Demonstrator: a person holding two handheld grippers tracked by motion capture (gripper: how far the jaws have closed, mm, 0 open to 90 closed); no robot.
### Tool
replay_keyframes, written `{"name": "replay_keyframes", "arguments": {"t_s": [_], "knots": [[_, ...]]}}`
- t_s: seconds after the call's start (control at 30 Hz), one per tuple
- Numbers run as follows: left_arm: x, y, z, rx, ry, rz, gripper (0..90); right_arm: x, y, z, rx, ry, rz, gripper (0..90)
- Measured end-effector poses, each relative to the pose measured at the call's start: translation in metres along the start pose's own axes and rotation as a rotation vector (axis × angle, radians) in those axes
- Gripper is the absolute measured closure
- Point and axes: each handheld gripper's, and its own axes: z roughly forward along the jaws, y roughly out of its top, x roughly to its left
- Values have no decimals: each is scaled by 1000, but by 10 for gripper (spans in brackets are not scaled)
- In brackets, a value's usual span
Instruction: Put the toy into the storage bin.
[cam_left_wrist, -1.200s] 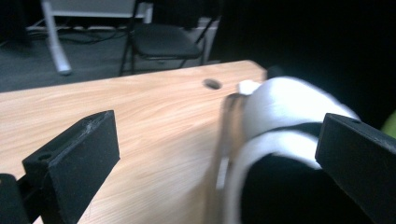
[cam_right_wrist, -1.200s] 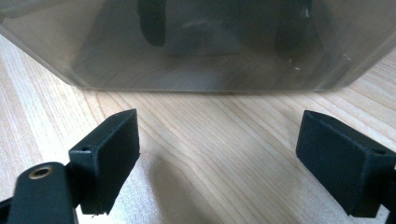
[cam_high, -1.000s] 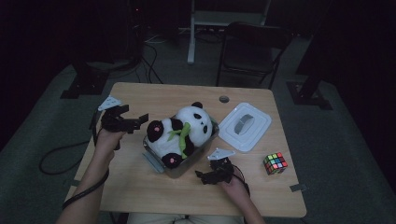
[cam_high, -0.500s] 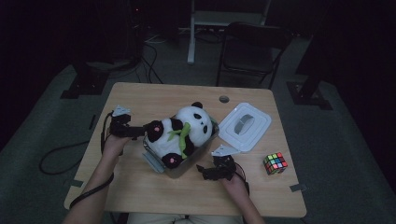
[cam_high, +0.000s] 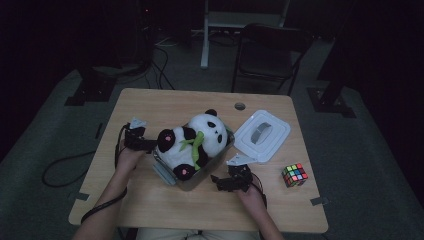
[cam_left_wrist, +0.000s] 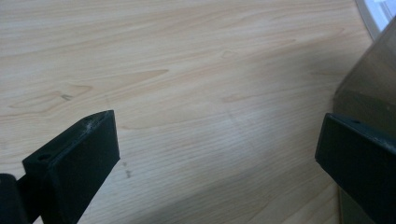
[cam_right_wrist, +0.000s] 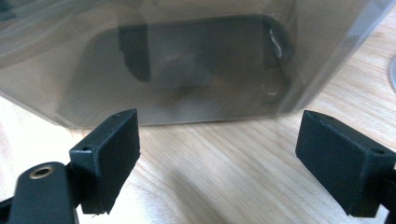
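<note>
Wooden table (cam_high: 150, 105), one plush panda (cam_high: 192, 142) in one clear bin (cam_high: 217, 160), two hand-held grippers, left (cam_high: 142, 145), right (cam_high: 225, 182), both wide apart.

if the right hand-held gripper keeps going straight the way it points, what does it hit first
Most likely the clear container holding the panda plush: its wall stands directly ahead of the open right hand-held gripper, with bare table between.

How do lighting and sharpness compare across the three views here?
High view: dim, the room almost black, though the panda, lid and cube stay legible. Left gripper view: bright, the table grain crisp, jaws soft-edged. Right gripper view: bright, but the container wall is hazy, with blurred dark shapes behind it.
</note>
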Motion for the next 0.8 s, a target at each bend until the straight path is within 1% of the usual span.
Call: {"name": "replay_keyframes", "arguments": {"t_s": [0.07, 0.13, 0.27, 0.33, 0.37, 0.57, 0.67, 0.8], "knots": [[-2, -1, 2, 6, -7, 14, 4, -2, 0, -1, -3, -8, 7, 135], [-4, -2, 2, 14, -4, 27, 5, -4, 1, -2, -5, -18, 19, 135], [-6, -3, -1, 13, -1, 24, 5, -7, 0, -4, -9, -38, 37, 135], [-8, -5, -2, 11, 1, 31, 5, -8, 1, -6, -15, -51, 43, 135], [-9, -5, -3, 14, -6, 36, 5, -9, 1, -6, -17, -52, 45, 135], [-21, -9, -10, 19, -20, 74, 5, -10, 2, -11, -33, -75, 46, 135], [-30, -12, -14, 24, -36, 96, 5, -10, 1, -14, -37, -83, 49, 134], [-41, -16, -18, 25, -60, 112, 5, -14, -2, -20, -47, -98, 61, 137]]}}
